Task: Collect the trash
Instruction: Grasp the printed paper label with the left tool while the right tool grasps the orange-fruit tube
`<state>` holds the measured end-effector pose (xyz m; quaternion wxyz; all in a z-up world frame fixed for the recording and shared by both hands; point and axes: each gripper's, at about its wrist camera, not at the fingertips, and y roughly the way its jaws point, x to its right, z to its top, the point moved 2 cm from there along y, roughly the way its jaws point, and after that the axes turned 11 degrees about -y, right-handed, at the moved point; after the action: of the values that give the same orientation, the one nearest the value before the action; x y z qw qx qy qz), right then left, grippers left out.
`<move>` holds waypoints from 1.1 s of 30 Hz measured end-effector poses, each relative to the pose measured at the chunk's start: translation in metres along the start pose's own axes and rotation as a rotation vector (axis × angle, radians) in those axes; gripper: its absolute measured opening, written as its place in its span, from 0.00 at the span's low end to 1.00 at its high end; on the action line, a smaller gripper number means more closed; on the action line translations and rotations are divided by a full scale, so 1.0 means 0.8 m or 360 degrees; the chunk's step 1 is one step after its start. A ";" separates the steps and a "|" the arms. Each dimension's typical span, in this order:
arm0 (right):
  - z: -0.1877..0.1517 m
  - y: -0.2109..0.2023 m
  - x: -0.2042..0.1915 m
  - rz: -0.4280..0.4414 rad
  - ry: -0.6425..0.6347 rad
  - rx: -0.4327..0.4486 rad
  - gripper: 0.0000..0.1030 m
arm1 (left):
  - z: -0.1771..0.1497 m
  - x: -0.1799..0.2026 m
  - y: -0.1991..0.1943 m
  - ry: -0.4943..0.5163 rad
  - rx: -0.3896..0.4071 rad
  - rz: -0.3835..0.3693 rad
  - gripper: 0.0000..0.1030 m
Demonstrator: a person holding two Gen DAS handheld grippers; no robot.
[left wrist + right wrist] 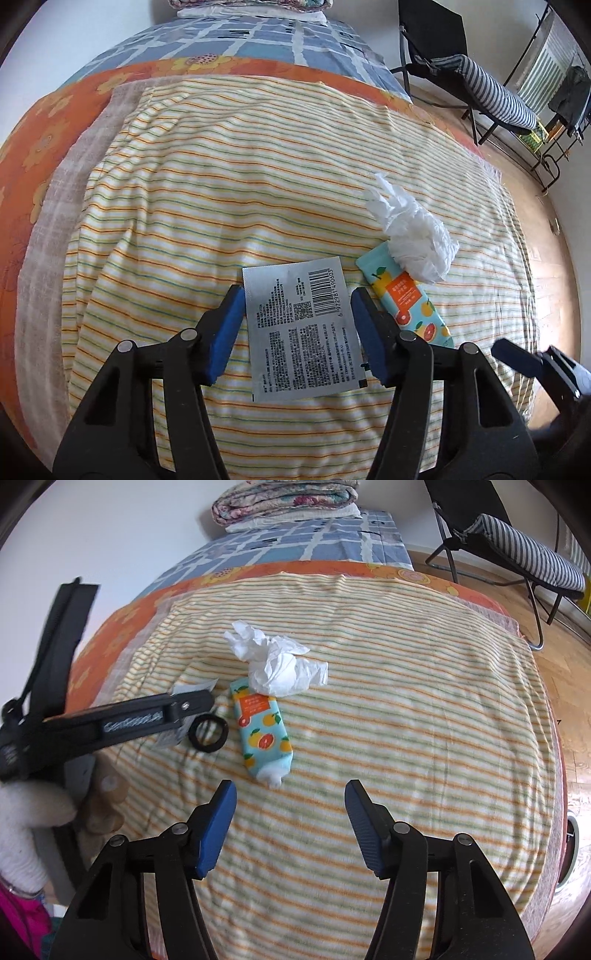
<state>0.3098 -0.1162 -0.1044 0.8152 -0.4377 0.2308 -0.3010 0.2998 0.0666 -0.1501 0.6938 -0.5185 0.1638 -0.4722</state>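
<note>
A silver sachet (pixel 299 332) with a barcode lies on the striped sheet between my left gripper's (pixel 297 290) blue pads, which rest against its two side edges. To its right lies a teal tube (pixel 402 299) printed with citrus fruit, its far end under a crumpled white tissue (pixel 410 236). In the right wrist view my right gripper (pixel 290 786) is open and empty, just short of the tube's (pixel 264 731) white cap, with the tissue (pixel 277 664) beyond. The left gripper (pixel 192 701) comes in from the left, and the sachet (pixel 197 686) peeks out around it.
The striped sheet (pixel 406 738) covers a bed with orange and blue bedding behind. A black ring (pixel 207 733) sits by the left gripper's tip. Folded quilts (pixel 284 498) are at the head. A folding chair (pixel 517 546) stands on the wooden floor (pixel 569 672) to the right.
</note>
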 end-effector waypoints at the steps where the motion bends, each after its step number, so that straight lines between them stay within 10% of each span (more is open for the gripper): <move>1: 0.003 0.004 0.000 -0.0004 -0.0004 0.0000 0.57 | 0.000 -0.003 -0.001 -0.0004 -0.0002 -0.0003 0.58; 33: 0.047 0.070 -0.032 -0.0161 -0.0229 -0.0060 0.35 | -0.011 -0.044 -0.033 -0.0012 -0.0051 -0.0084 0.47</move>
<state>0.3317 -0.0524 -0.1302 0.8050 -0.4846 0.1549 -0.3051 0.2630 0.0903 -0.1394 0.6732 -0.5355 0.1551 -0.4858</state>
